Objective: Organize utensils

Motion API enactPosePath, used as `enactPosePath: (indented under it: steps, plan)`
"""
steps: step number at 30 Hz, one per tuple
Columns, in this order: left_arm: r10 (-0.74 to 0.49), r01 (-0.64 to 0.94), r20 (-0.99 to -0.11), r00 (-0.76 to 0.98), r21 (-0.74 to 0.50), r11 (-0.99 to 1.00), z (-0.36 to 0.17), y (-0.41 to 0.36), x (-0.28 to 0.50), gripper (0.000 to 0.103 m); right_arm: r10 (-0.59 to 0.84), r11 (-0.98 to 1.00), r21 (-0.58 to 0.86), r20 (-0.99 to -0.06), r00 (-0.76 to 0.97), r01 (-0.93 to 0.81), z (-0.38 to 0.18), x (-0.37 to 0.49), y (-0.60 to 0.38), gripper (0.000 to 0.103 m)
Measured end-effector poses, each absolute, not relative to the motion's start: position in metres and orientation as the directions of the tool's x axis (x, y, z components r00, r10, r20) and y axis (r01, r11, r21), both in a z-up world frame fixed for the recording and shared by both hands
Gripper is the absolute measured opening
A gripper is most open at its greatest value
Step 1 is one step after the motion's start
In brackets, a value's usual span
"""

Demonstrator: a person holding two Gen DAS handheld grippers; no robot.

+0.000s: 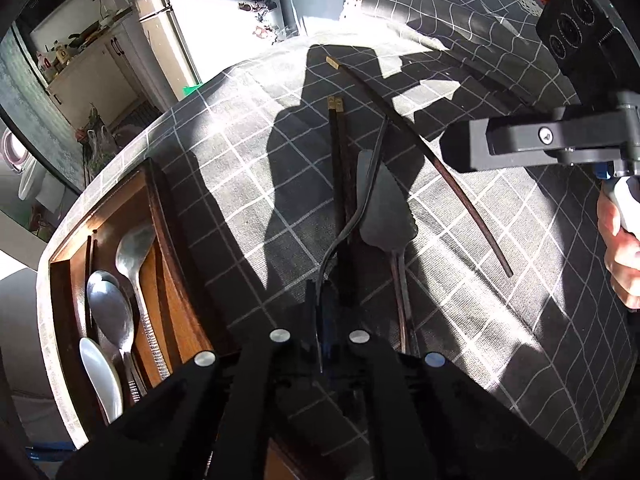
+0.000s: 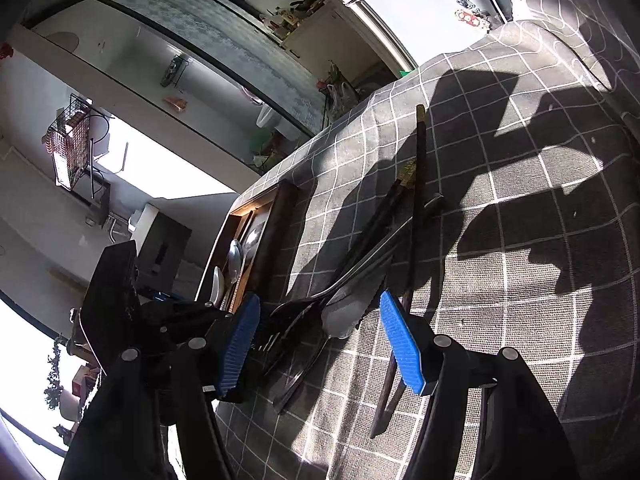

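The left gripper (image 1: pixel 320 312) points steeply down at the checked tablecloth (image 1: pixel 500 320), and its jaws are pinched together on a slim metal utensil (image 1: pixel 362 200) whose long handle snakes away across the cloth; the pads meet right at the near end of it. That utensil lies in the loose pile mid-table, crossing a pair of dark chopsticks (image 1: pixel 340 168) with pale tips, and just beside it sits a flat grey server blade (image 1: pixel 384 208). One more dark chopstick (image 1: pixel 440 168) lies apart, curving off toward the right. Over on the left edge of the table the wooden tray (image 1: pixel 156 200) already holds three spoons: two metal spoons (image 1: pixel 116 312) and a white spoon (image 1: pixel 102 376), side by side in one compartment, with thin dark sticks in the slot next to them. From the right wrist view the right gripper (image 2: pixel 320 340) stands with its blue pads (image 2: pixel 402 344) well apart, straddling the near end of the same pile, touching nothing that can be seen; a fork head (image 2: pixel 280 320) and a spoon bowl (image 2: pixel 344 316) lie between the fingers on the cloth. A hand (image 1: pixel 620 248) holds the right gripper's handle at the frame edge.
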State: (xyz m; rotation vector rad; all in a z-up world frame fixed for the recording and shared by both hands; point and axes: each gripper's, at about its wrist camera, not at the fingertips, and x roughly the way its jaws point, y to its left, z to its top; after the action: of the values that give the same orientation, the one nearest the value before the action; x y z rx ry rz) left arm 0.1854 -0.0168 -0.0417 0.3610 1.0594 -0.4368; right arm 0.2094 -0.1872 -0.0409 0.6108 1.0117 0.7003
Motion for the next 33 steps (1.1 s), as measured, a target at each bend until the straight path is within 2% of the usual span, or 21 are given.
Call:
enactPosePath:
  steps: [2, 4, 9, 18, 19, 21, 23, 33]
  plan:
    - [-0.195, 0.486, -0.884, 0.425, 0.041, 0.873, -0.039, -0.012, 0.179, 0.003, 0.768, 0.625, 0.756, -0.548, 0.332, -0.195, -0.051, 0.214, -0.180, 0.063]
    - [-0.231, 0.465, -0.877, 0.422, -0.009, 0.885, -0.036, -0.007, 0.173, 0.003, 0.783, 0.599, 0.786, -0.538, 0.312, -0.149, -0.060, 0.218, -0.176, 0.056]
    - [-0.320, 0.423, -0.847, 0.425, -0.126, 0.897, -0.027, 0.006, 0.157, 0.003, 0.799, 0.552, 0.831, -0.505, 0.327, -0.065, -0.072, 0.219, -0.175, 0.047]
    - [-0.394, 0.334, -0.778, 0.489, -0.250, 0.909, -0.015, 0.018, 0.129, 0.003, 0.807, 0.540, 0.840, -0.504, 0.307, -0.041, -0.070, 0.201, -0.162, 0.046]
    - [-0.400, 0.342, -0.776, 0.487, -0.253, 0.905, -0.014, 0.015, 0.128, 0.003, 0.802, 0.545, 0.837, -0.506, 0.318, -0.042, -0.068, 0.199, -0.162, 0.045]
    - [-0.395, 0.351, -0.780, 0.485, -0.240, 0.905, -0.014, 0.009, 0.126, 0.003, 0.784, 0.558, 0.829, -0.512, 0.351, -0.040, -0.066, 0.196, -0.164, 0.021]
    - [-0.375, 0.359, -0.780, 0.501, -0.206, 0.910, -0.012, 0.004, 0.122, 0.004, 0.794, 0.535, 0.844, -0.492, 0.357, -0.026, -0.068, 0.195, -0.167, 0.014]
    - [-0.345, 0.365, -0.762, 0.549, -0.153, 0.918, 0.001, 0.017, 0.101, 0.004, 0.792, 0.562, 0.820, -0.494, 0.359, -0.110, -0.041, 0.181, -0.152, 0.014]
